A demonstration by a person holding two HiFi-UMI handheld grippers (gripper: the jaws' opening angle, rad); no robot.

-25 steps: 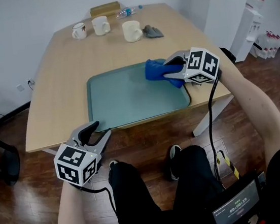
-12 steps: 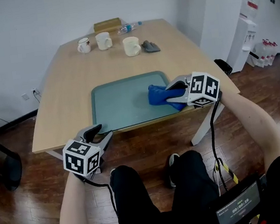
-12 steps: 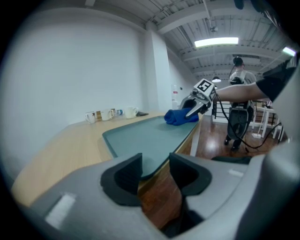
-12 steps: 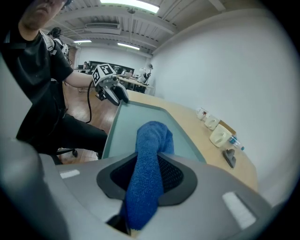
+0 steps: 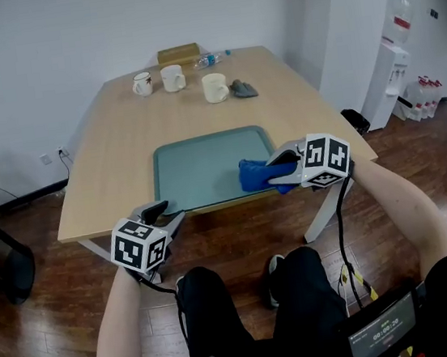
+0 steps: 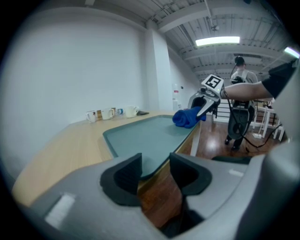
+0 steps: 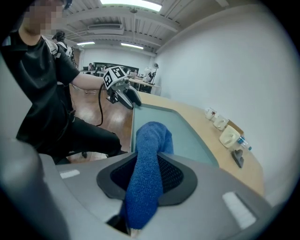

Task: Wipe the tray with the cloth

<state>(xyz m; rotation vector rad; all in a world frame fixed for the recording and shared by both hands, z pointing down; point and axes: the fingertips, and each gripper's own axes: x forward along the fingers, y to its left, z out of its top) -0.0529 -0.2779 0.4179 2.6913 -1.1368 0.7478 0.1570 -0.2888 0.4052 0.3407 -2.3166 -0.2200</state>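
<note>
A teal tray (image 5: 201, 164) lies at the near edge of the wooden table (image 5: 113, 147). My right gripper (image 5: 274, 170) is shut on a blue cloth (image 5: 253, 174), which rests on the tray's near right corner. In the right gripper view the cloth (image 7: 149, 154) hangs bunched between the jaws, with the tray (image 7: 185, 136) beyond it. My left gripper (image 5: 164, 213) stands open and empty just off the table's near edge, below the tray's left corner. The left gripper view shows its pads (image 6: 129, 173) apart, and the tray (image 6: 140, 136) and cloth (image 6: 186, 116) ahead.
Three mugs (image 5: 142, 84) (image 5: 173, 77) (image 5: 214, 87), a small grey item (image 5: 244, 89), a plastic bottle (image 5: 211, 56) and a brown box (image 5: 178, 54) sit at the table's far end. My legs are under the near edge. A water dispenser (image 5: 391, 53) stands at the right.
My right gripper has drawn the cloth from the tray's far right side to its near right corner. The left gripper has come up closer to the table edge.
</note>
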